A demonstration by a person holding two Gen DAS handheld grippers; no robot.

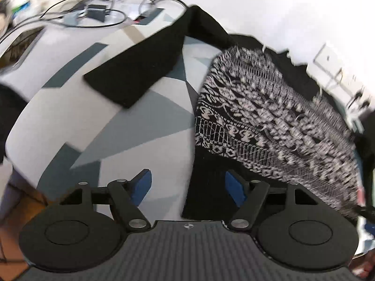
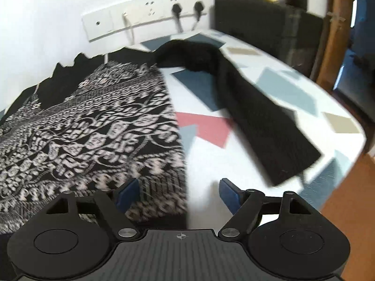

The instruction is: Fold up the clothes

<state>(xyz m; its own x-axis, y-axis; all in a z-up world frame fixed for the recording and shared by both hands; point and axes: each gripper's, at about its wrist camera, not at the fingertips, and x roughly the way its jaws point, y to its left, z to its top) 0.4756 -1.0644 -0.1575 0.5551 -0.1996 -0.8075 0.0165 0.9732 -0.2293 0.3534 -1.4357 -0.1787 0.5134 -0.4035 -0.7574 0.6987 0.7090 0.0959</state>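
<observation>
A black sweater with a black-and-white patterned body (image 1: 264, 114) lies on the table, its black sleeve (image 1: 140, 63) stretched out to the left. My left gripper (image 1: 187, 187) is open and empty, just above the sweater's black bottom hem (image 1: 211, 185). In the right wrist view the patterned body (image 2: 93, 135) fills the left side and the other black sleeve (image 2: 262, 117) runs out to the right. My right gripper (image 2: 179, 195) is open and empty over the sweater's right bottom corner.
The table has a white cloth with grey, blue and red shapes (image 2: 206, 128). Cables and a small black box (image 1: 96, 11) lie at its far left end. A white socket strip with plugs (image 2: 145, 16) is on the wall. A dark chair (image 2: 264, 21) stands behind the table's right end.
</observation>
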